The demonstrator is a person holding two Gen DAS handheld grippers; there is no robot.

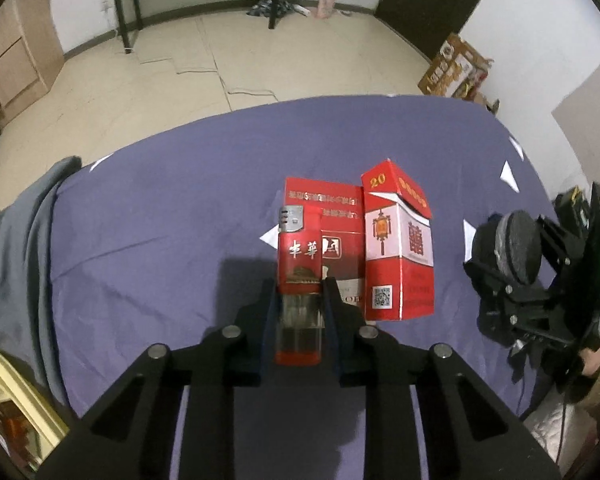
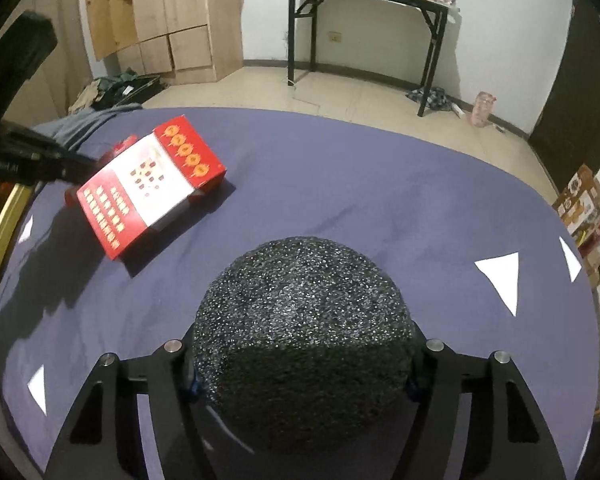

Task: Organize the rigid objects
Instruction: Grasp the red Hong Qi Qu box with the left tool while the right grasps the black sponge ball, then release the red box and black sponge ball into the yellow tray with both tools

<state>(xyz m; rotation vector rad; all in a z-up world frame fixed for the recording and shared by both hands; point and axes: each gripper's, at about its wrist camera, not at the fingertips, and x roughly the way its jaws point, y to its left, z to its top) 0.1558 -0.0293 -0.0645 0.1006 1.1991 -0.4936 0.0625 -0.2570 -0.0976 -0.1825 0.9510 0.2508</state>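
The red lighter (image 1: 299, 280) sat clamped in the left gripper (image 1: 299, 292) over the purple cloth (image 1: 160, 208), just before two red packs (image 1: 398, 248). The right gripper (image 2: 302, 376) pinched a dark foam disc (image 2: 302, 344), seemingly lifted. Both grasps looked made; placing remained.

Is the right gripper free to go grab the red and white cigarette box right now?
Probably not. The right gripper is already shut on a black round stone, so its jaws are full. The cloth toward the red and white box looks clear, though.
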